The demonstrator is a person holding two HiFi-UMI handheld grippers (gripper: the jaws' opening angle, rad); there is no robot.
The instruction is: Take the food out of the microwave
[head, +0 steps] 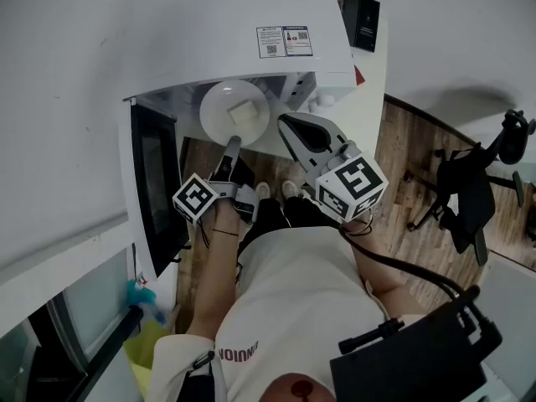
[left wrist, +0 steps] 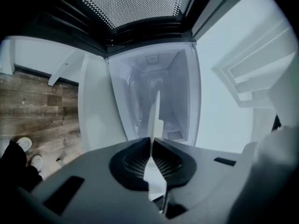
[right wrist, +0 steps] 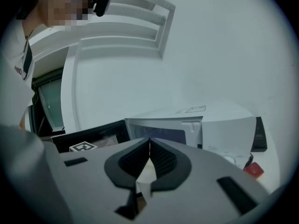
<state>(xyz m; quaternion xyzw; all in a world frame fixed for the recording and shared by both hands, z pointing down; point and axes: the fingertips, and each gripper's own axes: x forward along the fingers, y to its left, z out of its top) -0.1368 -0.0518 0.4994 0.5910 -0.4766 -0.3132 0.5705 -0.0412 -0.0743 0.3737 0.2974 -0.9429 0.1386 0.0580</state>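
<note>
Pinching the near rim of a white plate (head: 216, 105), the left gripper (head: 232, 146) has its jaws pressed onto that thin edge. Its own view shows the plate edge-on as a pale sliver running up from between the pads. One pale square block of food (head: 244, 114) sits near the middle of the plate and nothing else lies on it. The plate hangs at the mouth of the white microwave (head: 234, 32), in front of the opening. Behind it the cavity (left wrist: 175, 92) looks bare – pale walls and a small vent grille low at the back. The dark door (head: 155, 174) stands swung wide to the left. Just beside the plate, the right gripper (head: 287, 125) points at the microwave front with its jaws pressed together – nothing between them.
</note>
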